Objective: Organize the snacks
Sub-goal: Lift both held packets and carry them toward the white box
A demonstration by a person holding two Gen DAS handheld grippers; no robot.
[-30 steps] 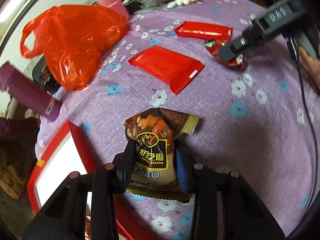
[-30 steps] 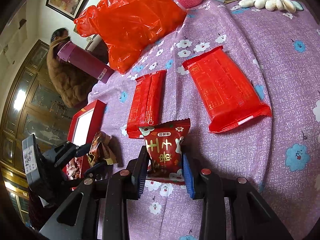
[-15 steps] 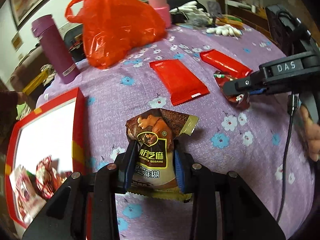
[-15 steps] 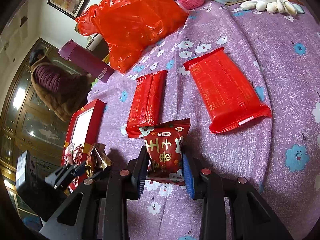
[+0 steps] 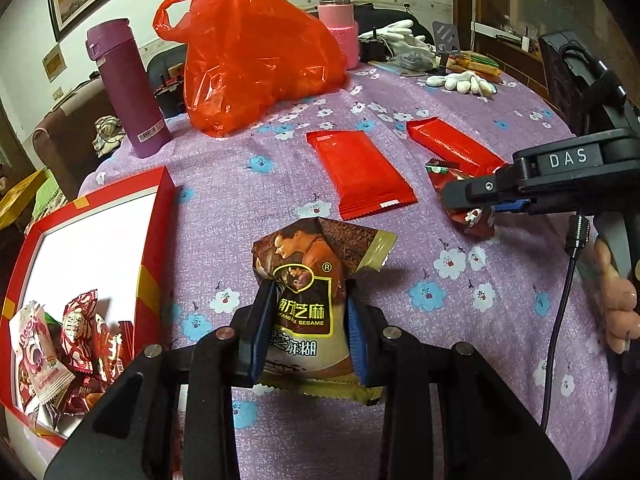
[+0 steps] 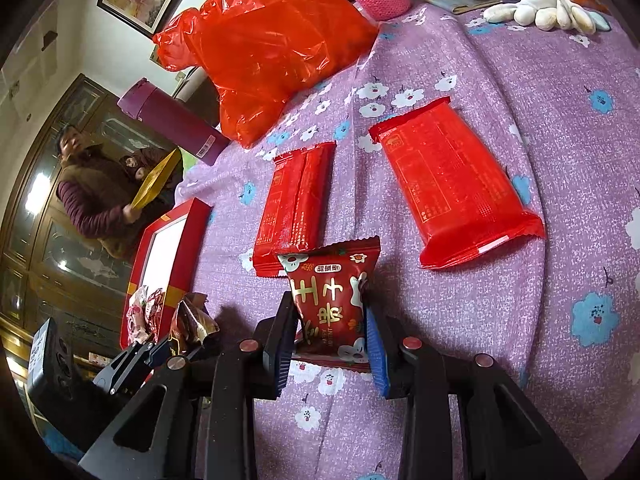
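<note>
The left gripper (image 5: 308,334) clamps a brown sesame packet (image 5: 310,300) just right of the red box (image 5: 154,240); the right gripper (image 6: 330,338) pinches a dark red snack packet (image 6: 334,292) beside 2 red packs (image 6: 296,208) on the purple tablecloth (image 6: 560,140).

A: Where is the box (image 5: 154,216)?
B: At the tabletop's (image 5: 500,280) left edge, with small packets (image 5: 68,344) in it.
A: And behind it?
B: The flask (image 5: 128,88), with the bag (image 5: 256,56) to its right. Two flat packs (image 6: 452,184) lie side by side near the centre.
</note>
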